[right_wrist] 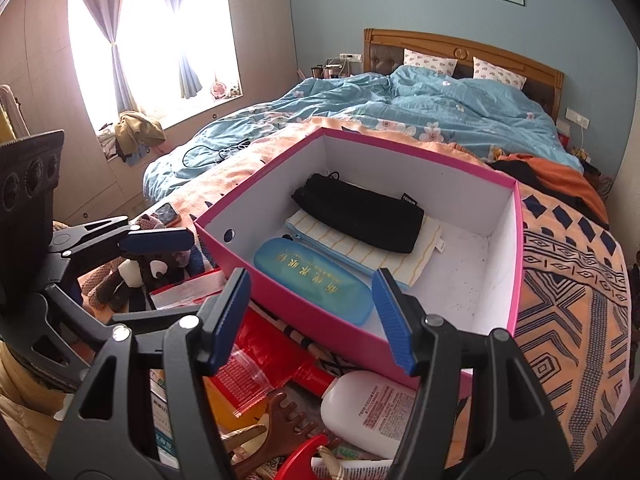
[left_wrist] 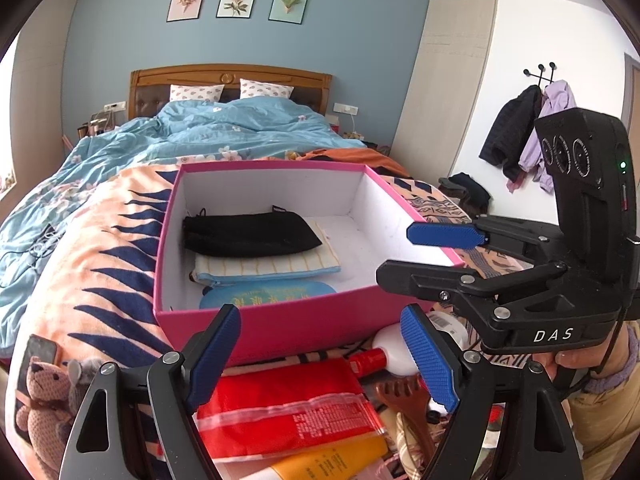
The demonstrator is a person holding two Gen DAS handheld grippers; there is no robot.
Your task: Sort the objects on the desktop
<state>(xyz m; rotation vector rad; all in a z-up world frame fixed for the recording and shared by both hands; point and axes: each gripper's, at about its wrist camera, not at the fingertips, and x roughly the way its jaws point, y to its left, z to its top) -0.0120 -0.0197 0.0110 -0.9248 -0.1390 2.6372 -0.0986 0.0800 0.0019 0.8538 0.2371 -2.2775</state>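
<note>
Hovering empty, left tool and right tool both gape apart near the pink box. White bottle lies just below right tool, nearer it, long axis running left-right.

- Daylight floods in through the window in the right wrist view; its panes are blown out to pure white and glare bleeds into the curtains beside it
- The pink box is evenly lit, with soft shadow along its inner walls on the window side
- Both views are bright and fairly sharp around the box; colours look saturated
- Fisheye distortion bends the walls and the headboard beyond the box, and dark vignette fills the corners
- The fingertips nearest the lens look slightly soft
</note>
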